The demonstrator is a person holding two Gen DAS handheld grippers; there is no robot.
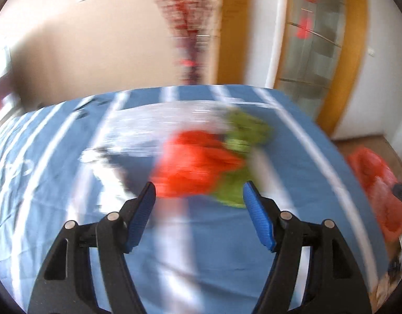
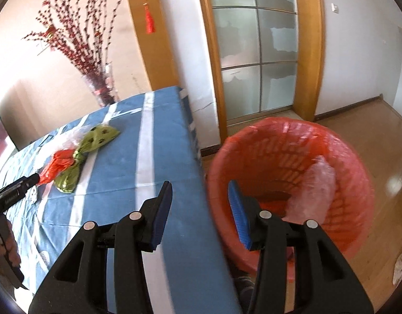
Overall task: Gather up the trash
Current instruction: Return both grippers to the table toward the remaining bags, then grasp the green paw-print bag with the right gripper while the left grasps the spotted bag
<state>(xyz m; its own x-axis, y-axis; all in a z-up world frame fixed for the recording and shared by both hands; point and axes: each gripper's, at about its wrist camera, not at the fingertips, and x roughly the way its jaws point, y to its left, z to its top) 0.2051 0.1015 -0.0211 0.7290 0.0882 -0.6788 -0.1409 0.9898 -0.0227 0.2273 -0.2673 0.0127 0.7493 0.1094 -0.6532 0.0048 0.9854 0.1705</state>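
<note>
Lying on the blue striped tablecloth [image 2: 117, 172], a red wrapper [image 2: 58, 166] and a green wrapper [image 2: 92, 141] touch each other, a clear plastic sheet [image 1: 154, 120] beside them. The left gripper [image 1: 199, 196] hangs over the cloth just short of them, jaws wide apart and empty. The right gripper [image 2: 201, 204] sits above the table's edge, jaws partly open, empty. Beside the table stands a red-lined wastebasket [image 2: 292, 183] with crumpled clear plastic [image 2: 316, 191] inside.
</note>
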